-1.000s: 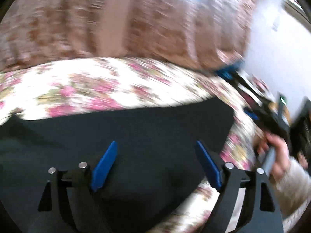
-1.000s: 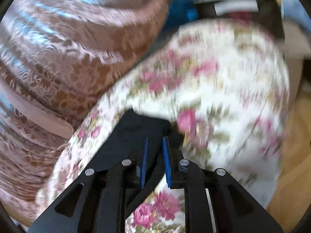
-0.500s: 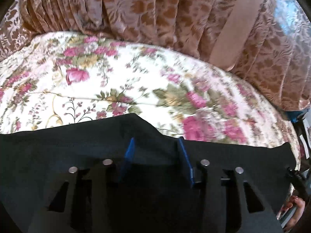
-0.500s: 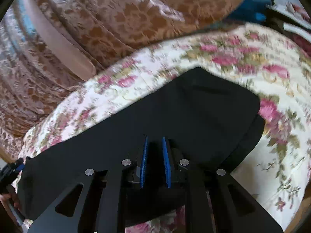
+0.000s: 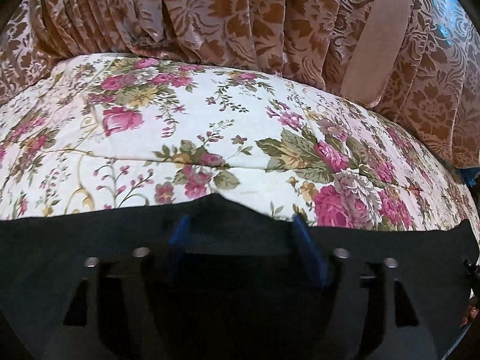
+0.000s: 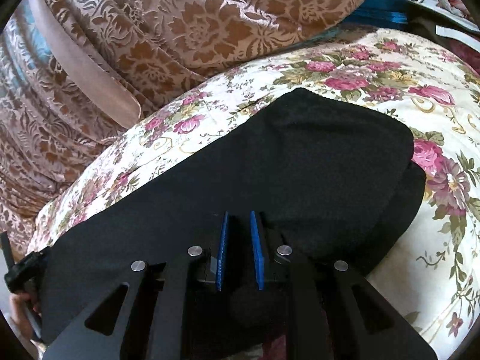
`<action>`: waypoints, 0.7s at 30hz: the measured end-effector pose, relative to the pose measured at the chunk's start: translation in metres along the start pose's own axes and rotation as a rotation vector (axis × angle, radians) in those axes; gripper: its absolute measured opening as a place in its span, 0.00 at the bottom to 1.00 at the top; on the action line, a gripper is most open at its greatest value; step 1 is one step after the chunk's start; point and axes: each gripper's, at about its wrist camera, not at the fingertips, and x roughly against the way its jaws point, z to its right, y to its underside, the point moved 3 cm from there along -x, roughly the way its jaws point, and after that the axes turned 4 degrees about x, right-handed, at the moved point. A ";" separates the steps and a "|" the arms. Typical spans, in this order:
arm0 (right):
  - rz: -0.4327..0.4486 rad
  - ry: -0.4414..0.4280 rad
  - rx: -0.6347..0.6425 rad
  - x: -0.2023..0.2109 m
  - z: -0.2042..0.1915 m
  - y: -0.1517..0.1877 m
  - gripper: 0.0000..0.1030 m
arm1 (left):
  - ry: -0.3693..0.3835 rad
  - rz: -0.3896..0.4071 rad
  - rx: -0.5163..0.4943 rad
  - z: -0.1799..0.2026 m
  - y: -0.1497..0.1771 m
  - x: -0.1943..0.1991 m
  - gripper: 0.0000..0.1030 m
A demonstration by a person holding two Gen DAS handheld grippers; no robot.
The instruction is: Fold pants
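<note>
A home bedroom. A bed is covered with a cream bedspread point(image 5: 234, 138) printed with pink roses and green leaves. Behind it hang pleated brown-and-beige damask curtains point(image 5: 228, 15) with a plain tan tieback point(image 6: 90, 69). Black pants point(image 6: 270, 162) lie spread on the bedspread.

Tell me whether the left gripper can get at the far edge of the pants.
Probably yes: the left gripper is open with the black pants edge bunched between its fingers, nothing covering it on the floral bedspread.
</note>
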 end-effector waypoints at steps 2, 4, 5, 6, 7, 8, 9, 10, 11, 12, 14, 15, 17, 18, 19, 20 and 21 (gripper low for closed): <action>0.000 -0.001 -0.004 0.001 0.000 -0.001 0.14 | -0.018 0.008 -0.006 0.000 0.006 0.007 0.84; -0.009 -0.012 -0.029 0.004 0.003 -0.002 0.14 | -0.024 0.021 -0.009 -0.001 0.011 0.013 0.85; -0.017 -0.021 -0.049 0.006 0.005 -0.002 0.14 | -0.027 0.030 -0.008 -0.002 0.013 0.018 0.85; -0.022 -0.028 -0.064 0.008 0.007 -0.002 0.14 | -0.025 0.036 -0.007 -0.003 0.015 0.021 0.85; -0.023 -0.036 -0.078 0.011 0.009 -0.002 0.14 | -0.016 0.042 -0.005 -0.004 0.018 0.025 0.85; -0.020 -0.037 -0.093 0.016 0.012 -0.001 0.14 | -0.011 0.049 -0.002 -0.005 0.020 0.029 0.85; -0.017 -0.033 -0.101 0.021 0.015 0.000 0.14 | -0.007 0.055 0.001 -0.007 0.021 0.031 0.85; -0.012 -0.028 -0.107 0.026 0.018 0.001 0.14 | 0.000 0.061 0.003 -0.008 0.023 0.034 0.85; -0.008 -0.024 -0.111 0.030 0.021 0.002 0.14 | 0.008 0.066 0.004 -0.009 0.025 0.037 0.85; -0.002 -0.017 -0.114 0.035 0.024 0.003 0.14 | 0.009 0.068 0.003 -0.009 0.027 0.039 0.85; 0.011 0.001 -0.127 0.046 0.031 0.003 0.15 | -0.010 0.084 -0.032 -0.007 0.035 0.043 0.87; 0.021 -0.003 -0.139 0.051 0.035 0.003 0.19 | -0.020 0.093 -0.061 -0.004 0.040 0.046 0.91; 0.038 -0.005 -0.169 0.060 0.043 0.002 0.41 | -0.026 0.094 -0.090 -0.001 0.044 0.050 0.94; 0.042 0.016 -0.183 0.064 0.046 0.002 0.52 | -0.032 0.089 -0.098 -0.001 0.047 0.051 0.94; 0.054 0.026 -0.202 0.068 0.050 0.002 0.60 | -0.035 0.087 -0.100 -0.001 0.047 0.051 0.94; 0.057 0.019 -0.215 0.070 0.053 0.001 0.60 | -0.035 0.086 -0.100 -0.002 0.048 0.052 0.96; 0.057 0.016 -0.230 0.071 0.056 0.002 0.60 | -0.031 0.084 -0.098 -0.002 0.048 0.053 0.98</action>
